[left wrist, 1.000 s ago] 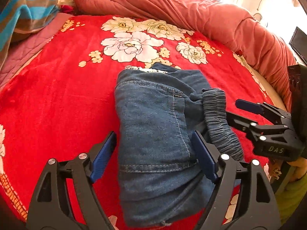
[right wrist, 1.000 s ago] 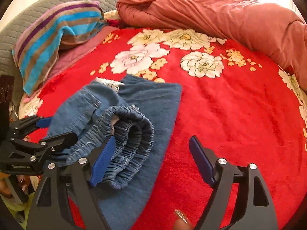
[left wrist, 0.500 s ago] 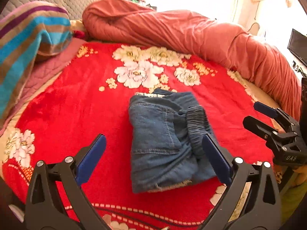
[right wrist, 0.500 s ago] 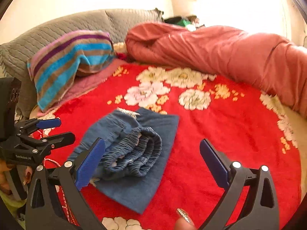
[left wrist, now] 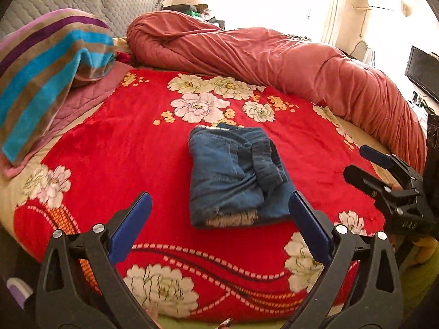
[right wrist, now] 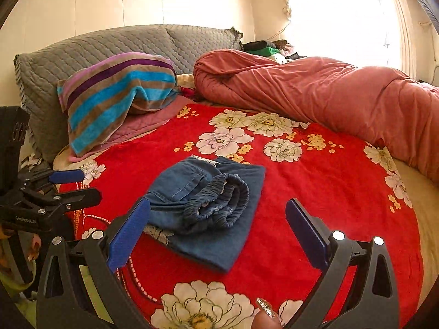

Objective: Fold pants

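Note:
The blue denim pants (left wrist: 227,175) lie folded into a compact bundle in the middle of the red floral blanket (left wrist: 123,142), with the elastic waistband rolled on top (right wrist: 219,200). My left gripper (left wrist: 219,200) hovers above the near edge of the bed. It is open and empty, well short of the pants. My right gripper (right wrist: 218,203) is also open and holds nothing, back from the bundle (right wrist: 192,189). Each gripper shows in the other's view: the right one (left wrist: 356,160) at the right edge, the left one (right wrist: 90,185) at the left edge.
A striped blue, brown and purple towel (left wrist: 49,63) lies over a pillow at the back left. A rolled salmon quilt (left wrist: 274,54) runs along the far and right side of the bed. A grey quilted headboard cushion (right wrist: 82,52) stands behind, and a dark screen (left wrist: 422,71) at the far right.
Both grippers have drawn back and upward from the pants, and their jaws have spread wider. The folded bundle stays on the blanket and now looks smaller and farther off.

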`<state>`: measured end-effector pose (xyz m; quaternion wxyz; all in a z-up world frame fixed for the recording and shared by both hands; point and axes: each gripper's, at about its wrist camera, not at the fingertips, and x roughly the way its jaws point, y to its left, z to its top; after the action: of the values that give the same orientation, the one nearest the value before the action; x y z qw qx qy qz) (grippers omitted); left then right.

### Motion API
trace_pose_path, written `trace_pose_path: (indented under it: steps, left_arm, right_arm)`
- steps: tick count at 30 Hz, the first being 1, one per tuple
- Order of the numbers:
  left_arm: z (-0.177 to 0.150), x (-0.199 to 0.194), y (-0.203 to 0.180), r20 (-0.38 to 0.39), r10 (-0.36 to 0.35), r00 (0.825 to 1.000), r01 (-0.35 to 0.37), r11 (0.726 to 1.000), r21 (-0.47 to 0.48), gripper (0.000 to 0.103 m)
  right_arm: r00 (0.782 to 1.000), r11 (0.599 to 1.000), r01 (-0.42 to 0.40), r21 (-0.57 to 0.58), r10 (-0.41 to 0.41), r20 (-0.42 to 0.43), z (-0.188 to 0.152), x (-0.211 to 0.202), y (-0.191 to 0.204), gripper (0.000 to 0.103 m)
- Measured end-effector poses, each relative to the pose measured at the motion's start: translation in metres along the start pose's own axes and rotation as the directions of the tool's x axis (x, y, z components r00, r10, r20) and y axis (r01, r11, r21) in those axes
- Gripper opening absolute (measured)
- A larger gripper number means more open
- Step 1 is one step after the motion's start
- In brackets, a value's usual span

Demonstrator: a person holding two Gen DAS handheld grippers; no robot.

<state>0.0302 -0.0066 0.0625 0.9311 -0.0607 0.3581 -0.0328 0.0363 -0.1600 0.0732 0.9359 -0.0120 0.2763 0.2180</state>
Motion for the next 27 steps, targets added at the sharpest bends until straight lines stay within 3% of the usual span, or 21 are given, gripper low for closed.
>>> trace_pose_path:
  steps: [11, 27]
  left_arm:
    - [-0.029, -0.007, 0.002, -0.035, 0.010, 0.999, -0.010, 1.000, -0.016, 0.093]
    - [-0.056, 0.000, 0.000, -0.098, 0.007, 0.995, -0.011, 0.999, -0.037, 0.093]
  right_arm:
    - [1.000, 1.000, 0.018, 0.022, -0.017, -0.026, -0.015, -0.018, -0.001, 0.098]
    - [0.989, 0.992, 0.034, 0.122, -0.016, -0.145, -0.060, -0.012, -0.004, 0.098]
